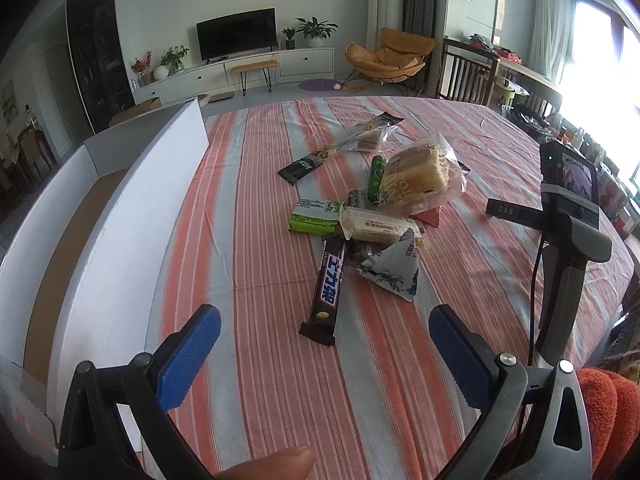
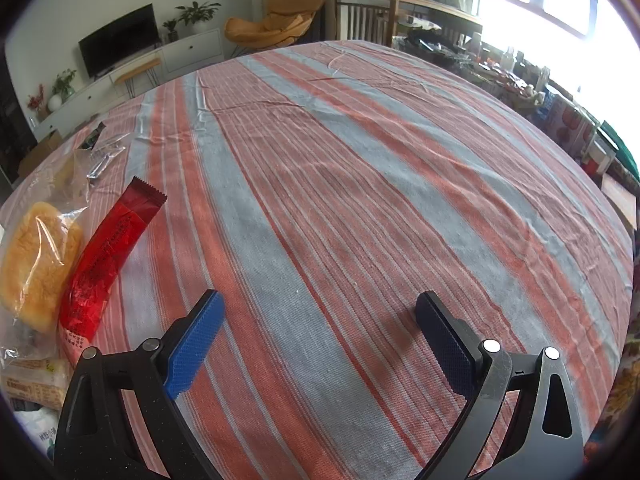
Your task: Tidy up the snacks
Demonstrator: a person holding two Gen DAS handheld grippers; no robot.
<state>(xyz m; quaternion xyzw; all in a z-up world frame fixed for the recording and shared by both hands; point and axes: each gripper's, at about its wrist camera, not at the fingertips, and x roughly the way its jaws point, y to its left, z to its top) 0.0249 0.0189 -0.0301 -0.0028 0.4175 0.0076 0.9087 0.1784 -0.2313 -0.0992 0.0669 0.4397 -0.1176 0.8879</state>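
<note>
Both the left claw and right claw stand spread and empty. The snack pile lies mid-frame on the striped desk. The stiff, light, slick-wrapped chocolate bar suits a midsection pinch; the bagged bread is soft, crushable.

Left gripper at lower centre of its view, jaws wide apart and empty, thumb at bottom edge; right gripper likewise spread, gripping nothing.
</note>
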